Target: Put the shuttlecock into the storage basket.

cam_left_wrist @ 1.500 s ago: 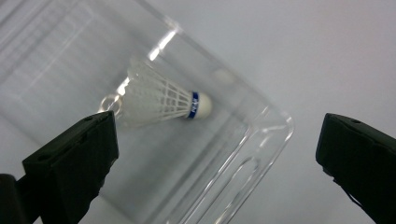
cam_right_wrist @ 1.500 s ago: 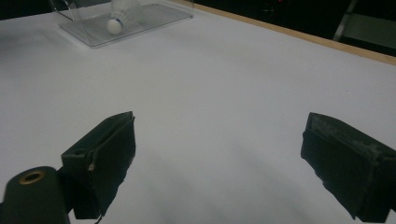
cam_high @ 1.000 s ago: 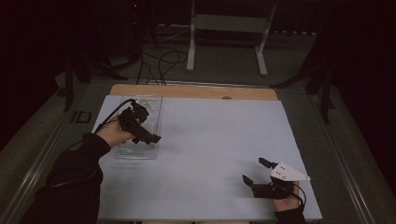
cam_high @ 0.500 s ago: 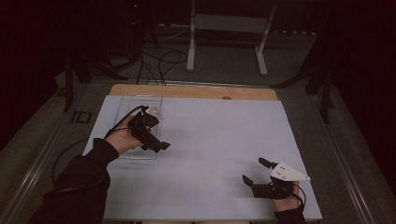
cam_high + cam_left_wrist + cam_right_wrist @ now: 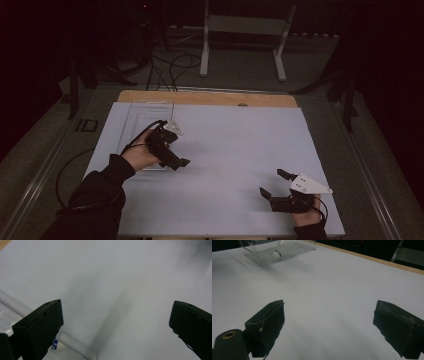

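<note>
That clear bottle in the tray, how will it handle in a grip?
The bottle lies on its side in the clear tray, so it may roll if nudged. It looks like empty thin plastic: probably light, and likely to dent or slip under a hard squeeze.

Dark room; a white metal stand (image 5: 243, 37) at twelve o'clock, cables (image 5: 170, 67) on the grey floor (image 5: 320, 80) at eleven.

A dim lab recording bay

Upper frame: a white metal stand (image 5: 243, 37) on a grey floor, loose black cables (image 5: 170, 67) trailing beside it, darkness all round; below, a bare white surface (image 5: 235, 165) edged in wood fills the middle of the frame.
</note>
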Demonstrator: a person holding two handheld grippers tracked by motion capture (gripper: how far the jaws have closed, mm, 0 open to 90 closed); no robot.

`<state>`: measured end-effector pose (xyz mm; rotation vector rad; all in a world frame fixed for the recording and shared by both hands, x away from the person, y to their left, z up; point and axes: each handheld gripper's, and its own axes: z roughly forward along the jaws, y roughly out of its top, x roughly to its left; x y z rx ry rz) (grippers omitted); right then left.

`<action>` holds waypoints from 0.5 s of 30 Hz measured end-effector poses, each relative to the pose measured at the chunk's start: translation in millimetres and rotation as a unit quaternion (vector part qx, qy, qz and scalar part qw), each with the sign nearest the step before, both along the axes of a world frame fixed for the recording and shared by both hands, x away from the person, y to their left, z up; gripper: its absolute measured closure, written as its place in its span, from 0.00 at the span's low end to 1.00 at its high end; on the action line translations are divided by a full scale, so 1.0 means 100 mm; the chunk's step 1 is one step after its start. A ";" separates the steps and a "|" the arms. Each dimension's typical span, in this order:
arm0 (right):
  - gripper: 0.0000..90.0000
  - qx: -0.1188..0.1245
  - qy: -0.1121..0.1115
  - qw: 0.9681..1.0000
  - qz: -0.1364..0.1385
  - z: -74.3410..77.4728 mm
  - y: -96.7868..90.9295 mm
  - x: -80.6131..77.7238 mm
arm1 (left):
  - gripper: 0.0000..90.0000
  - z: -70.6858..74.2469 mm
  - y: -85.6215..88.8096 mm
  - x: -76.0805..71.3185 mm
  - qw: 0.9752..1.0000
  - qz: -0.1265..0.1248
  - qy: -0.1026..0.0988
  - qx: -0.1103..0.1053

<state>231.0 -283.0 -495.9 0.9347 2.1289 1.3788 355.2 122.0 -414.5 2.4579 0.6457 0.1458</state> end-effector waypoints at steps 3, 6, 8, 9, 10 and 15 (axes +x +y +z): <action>0.11 0.000 -0.002 1.000 -0.001 0.00 0.00 0.00 | 0.00 -0.06 -0.03 -0.02 1.000 -0.003 0.001 0.002; 0.11 0.002 -0.001 1.000 -0.001 0.00 0.00 0.00 | 0.00 -0.11 -0.04 -0.03 1.000 -0.002 0.004 -0.006; 0.11 0.001 0.000 1.000 0.001 0.00 0.00 0.00 | 0.00 -0.13 -0.05 -0.03 1.000 -0.001 0.004 -0.011; 0.11 0.000 0.000 1.000 0.001 0.00 0.00 0.00 | 0.00 -0.14 -0.05 -0.03 1.000 -0.001 0.005 -0.014; 0.11 -0.001 -0.001 1.000 0.002 0.00 0.00 0.00 | 0.00 -0.15 -0.05 -0.04 1.000 -0.003 0.003 -0.016; 0.11 0.002 0.001 1.000 0.002 -0.01 -0.01 0.01 | 0.00 -0.24 -0.06 -0.07 1.000 -0.007 0.005 -0.024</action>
